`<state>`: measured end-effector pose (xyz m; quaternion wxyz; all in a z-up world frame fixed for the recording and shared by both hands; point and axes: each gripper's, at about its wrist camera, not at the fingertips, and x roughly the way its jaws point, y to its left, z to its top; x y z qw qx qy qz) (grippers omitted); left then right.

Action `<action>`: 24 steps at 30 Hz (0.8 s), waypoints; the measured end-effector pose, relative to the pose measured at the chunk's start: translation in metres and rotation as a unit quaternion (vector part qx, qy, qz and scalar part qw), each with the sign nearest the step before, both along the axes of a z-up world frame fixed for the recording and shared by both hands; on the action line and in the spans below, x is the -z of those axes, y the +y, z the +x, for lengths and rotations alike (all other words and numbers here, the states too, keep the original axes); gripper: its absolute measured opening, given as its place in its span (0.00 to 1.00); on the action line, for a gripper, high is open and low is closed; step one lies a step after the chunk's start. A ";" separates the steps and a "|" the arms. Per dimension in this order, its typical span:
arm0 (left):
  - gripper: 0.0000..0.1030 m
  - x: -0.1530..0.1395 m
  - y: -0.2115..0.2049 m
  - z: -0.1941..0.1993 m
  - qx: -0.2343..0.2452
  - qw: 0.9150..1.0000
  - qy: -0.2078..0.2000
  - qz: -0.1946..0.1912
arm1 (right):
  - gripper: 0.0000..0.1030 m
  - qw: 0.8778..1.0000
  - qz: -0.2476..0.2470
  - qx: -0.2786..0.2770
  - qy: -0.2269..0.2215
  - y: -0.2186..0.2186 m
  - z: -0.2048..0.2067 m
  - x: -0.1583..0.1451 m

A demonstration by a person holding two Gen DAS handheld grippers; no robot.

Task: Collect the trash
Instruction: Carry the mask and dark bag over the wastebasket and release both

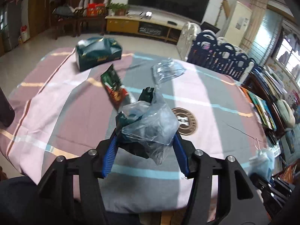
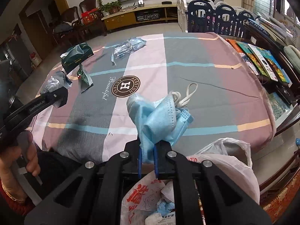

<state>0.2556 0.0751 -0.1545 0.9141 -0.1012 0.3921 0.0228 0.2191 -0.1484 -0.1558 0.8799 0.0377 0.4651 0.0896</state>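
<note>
Trash fills both claws: our right claw (image 2: 148,150) is clamped tight on a crumpled blue face mask (image 2: 159,118), directly above the open white trash bag (image 2: 225,161) at the tabletop's (image 2: 187,52) near edge, so the drop is straight down. Our left claw (image 1: 144,144), jaws half spread, grips a wad of clear and dark plastic wrap (image 1: 148,123), farther from the bag. Beyond the bag lie a clear wrapper (image 2: 127,48), a green packet (image 2: 84,78) and a tissue pack (image 2: 76,56).
</note>
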 end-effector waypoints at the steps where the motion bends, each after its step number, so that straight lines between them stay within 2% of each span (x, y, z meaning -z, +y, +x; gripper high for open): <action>1: 0.55 -0.007 -0.007 -0.006 0.010 1.000 -0.008 0.006 | 0.10 1.000 -0.004 0.001 -0.005 -0.002 -0.004 -0.004; 6: 0.55 -0.021 -0.033 -0.041 0.047 0.999 -0.020 0.018 | 0.10 1.000 -0.018 0.004 -0.021 -0.008 -0.022 -0.016; 9: 0.55 -0.004 -0.044 -0.069 0.054 0.998 -0.004 0.038 | 0.10 1.000 -0.020 0.009 -0.016 -0.010 -0.029 -0.009; 12: 0.55 0.016 -0.045 -0.082 0.061 0.997 0.033 0.035 | 0.10 1.000 -0.028 0.007 0.000 -0.005 -0.031 0.002; 14: 0.55 0.022 -0.041 -0.087 0.061 0.996 0.043 0.038 | 0.10 0.999 -0.033 0.002 0.003 0.002 -0.032 0.003; 24: 0.55 0.010 -0.033 -0.104 0.062 0.998 0.020 0.025 | 0.10 0.997 -0.066 -0.022 -0.035 0.033 -0.042 -0.026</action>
